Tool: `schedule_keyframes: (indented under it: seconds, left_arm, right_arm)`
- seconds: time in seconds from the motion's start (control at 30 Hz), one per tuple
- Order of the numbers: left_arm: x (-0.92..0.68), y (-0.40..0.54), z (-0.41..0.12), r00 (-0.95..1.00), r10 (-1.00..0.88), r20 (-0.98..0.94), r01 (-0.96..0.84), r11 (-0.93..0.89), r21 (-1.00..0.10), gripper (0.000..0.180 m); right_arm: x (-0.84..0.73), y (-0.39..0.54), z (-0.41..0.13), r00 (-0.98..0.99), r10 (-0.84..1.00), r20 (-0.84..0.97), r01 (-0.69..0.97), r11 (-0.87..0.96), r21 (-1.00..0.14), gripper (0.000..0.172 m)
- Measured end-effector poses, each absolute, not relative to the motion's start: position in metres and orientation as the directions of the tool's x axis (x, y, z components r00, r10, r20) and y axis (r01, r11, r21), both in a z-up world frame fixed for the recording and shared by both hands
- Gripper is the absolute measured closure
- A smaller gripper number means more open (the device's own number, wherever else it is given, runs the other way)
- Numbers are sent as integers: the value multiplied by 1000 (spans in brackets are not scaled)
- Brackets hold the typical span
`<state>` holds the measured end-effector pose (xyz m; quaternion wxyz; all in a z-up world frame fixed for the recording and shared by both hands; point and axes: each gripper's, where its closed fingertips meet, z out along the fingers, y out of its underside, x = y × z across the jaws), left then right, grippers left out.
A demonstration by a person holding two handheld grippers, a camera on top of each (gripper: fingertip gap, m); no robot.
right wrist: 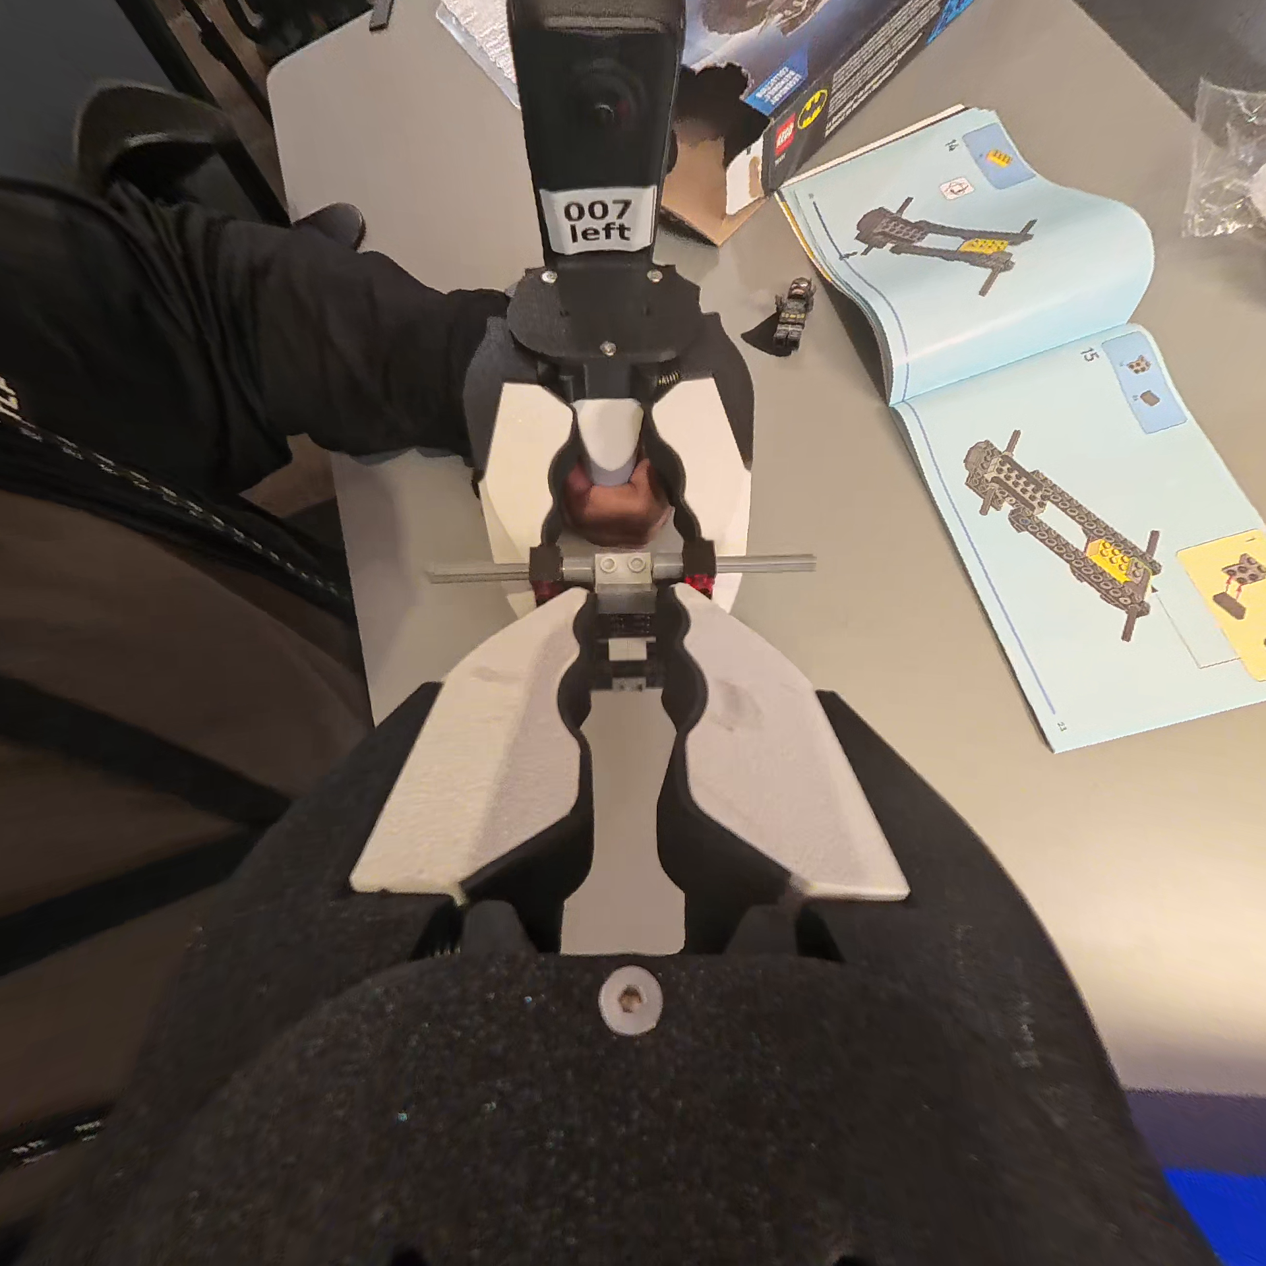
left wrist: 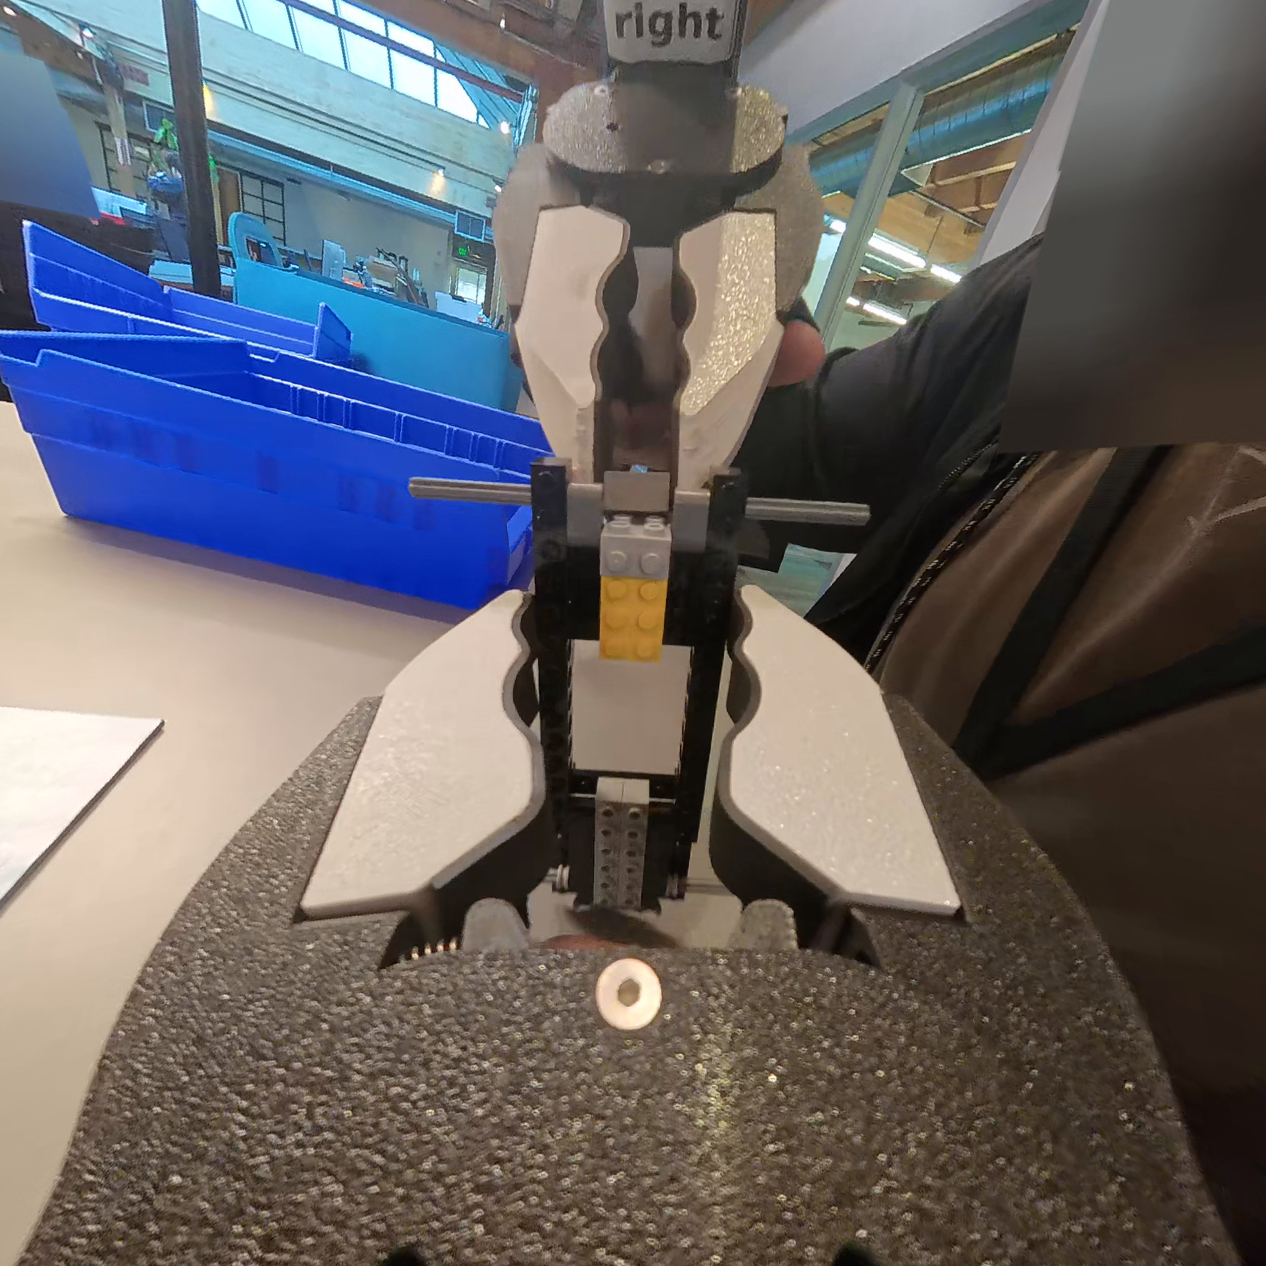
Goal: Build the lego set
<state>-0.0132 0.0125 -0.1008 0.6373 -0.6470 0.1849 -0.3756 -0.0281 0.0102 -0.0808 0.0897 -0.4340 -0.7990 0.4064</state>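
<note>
While left tongs [left wrist: 631, 616] clamp the black frame [left wrist: 551, 616], right tongs [right wrist: 622, 603] pinch its grey brick [right wrist: 623, 601]

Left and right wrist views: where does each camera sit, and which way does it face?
Left wrist view: on the left gripper, looking level at blue bins; dark sleeve at right.
Right wrist view: on the right gripper, looking down at the table and booklet; sleeve at left.
Shared: the black brick frame, gripped from opposite ends.

Right tongs [right wrist: 622, 616] pinching a small dark brick [right wrist: 622, 603] against the black model [right wrist: 620, 572], gripped opposite by left tongs [right wrist: 620, 541]; open booklet [right wrist: 1027, 425] on counter [right wrist: 856, 788].
</note>
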Motion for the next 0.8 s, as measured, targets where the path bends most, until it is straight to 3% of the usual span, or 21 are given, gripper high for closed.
schedule_keyframes:
  seconds: [0.8]
  left_arm:
    - [-12, 13, -102, 664, -708, 239, 237, -104, -966, 127]
  right_arm:
    - [-31, 7, -81, -563, 763, -317, 627, 145, -765, 154]
